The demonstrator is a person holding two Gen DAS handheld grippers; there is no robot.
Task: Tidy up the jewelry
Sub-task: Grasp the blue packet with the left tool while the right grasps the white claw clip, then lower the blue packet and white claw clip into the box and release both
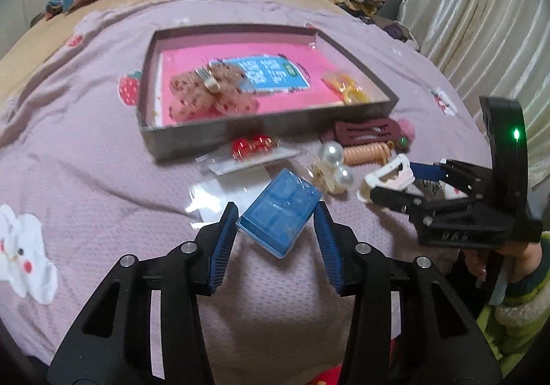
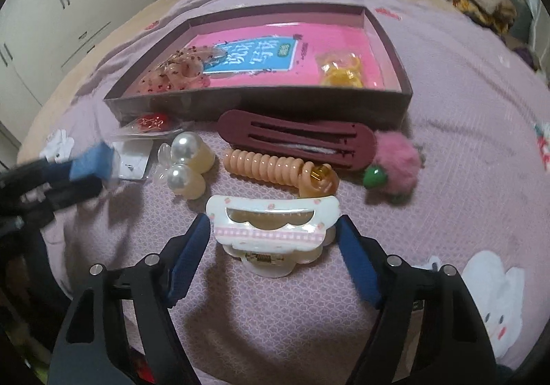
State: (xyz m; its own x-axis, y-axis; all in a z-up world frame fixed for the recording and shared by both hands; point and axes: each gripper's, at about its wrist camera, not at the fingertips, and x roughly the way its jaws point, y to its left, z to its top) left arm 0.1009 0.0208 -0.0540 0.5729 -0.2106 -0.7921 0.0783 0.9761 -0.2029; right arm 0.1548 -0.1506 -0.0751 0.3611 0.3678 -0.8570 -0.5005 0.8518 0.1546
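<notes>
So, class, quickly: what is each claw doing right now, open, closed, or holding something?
Left claw: closed on the blue box.
Right claw: open, with the white hair clip between its fingers, not yet gripped.

— Any writing to make out?
— Large white characters on the blue label (image 2: 252,55) of the pink sheet (image 2: 306,72) inside the box (image 2: 261,103), upper centre of the right wrist view. Upside down and blurred, not legible.
— Anything else?
— Small green oval logo (image 2: 284,50) at the label's corner, unreadable. Raised letters on the body of the right gripper (image 1: 395,182), lower right of the left wrist view, unclear.
</notes>
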